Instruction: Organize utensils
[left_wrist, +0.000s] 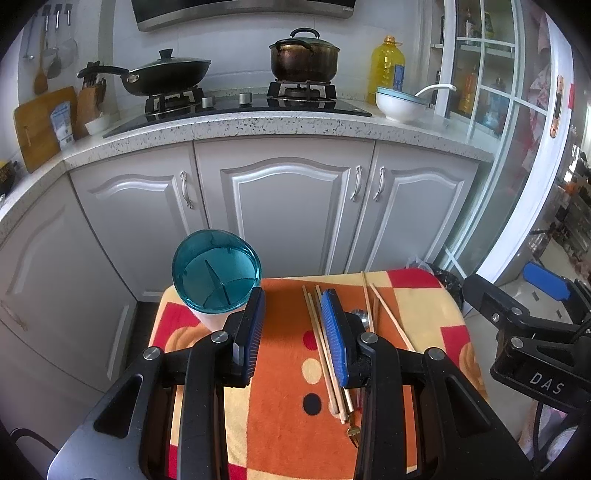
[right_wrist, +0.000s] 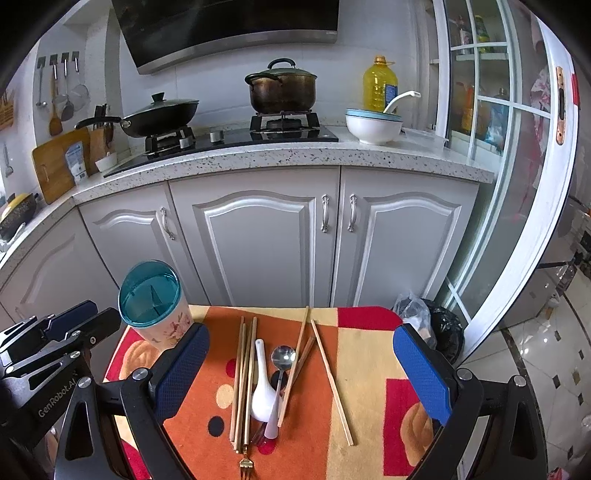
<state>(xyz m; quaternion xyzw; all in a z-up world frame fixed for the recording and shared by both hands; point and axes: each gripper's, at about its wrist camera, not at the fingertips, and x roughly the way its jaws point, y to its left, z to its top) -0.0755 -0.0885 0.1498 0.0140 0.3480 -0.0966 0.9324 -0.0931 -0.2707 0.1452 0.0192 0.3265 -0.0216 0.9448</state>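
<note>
A teal-rimmed utensil holder (left_wrist: 216, 271) with a divided inside and floral white body stands upright at the far left corner of the cloth-covered table (left_wrist: 288, 369); it also shows in the right wrist view (right_wrist: 153, 299). Wooden chopsticks (right_wrist: 242, 384) lie in a bundle mid-table, with a white ceramic spoon (right_wrist: 263, 391), a metal spoon (right_wrist: 282, 356), a gold fork (right_wrist: 245, 467) and loose chopsticks (right_wrist: 332, 384) beside them. My left gripper (left_wrist: 293, 306) is open and empty, low over the cloth beside the holder. My right gripper (right_wrist: 301, 363) is wide open and empty above the utensils.
Grey kitchen cabinets (right_wrist: 266, 236) stand close behind the table. The counter above holds a wok (right_wrist: 159, 114), a pot (right_wrist: 282, 90), stacked bowls (right_wrist: 373, 125) and an oil bottle (right_wrist: 380, 85). A black trash bag (right_wrist: 439, 328) sits at the table's right.
</note>
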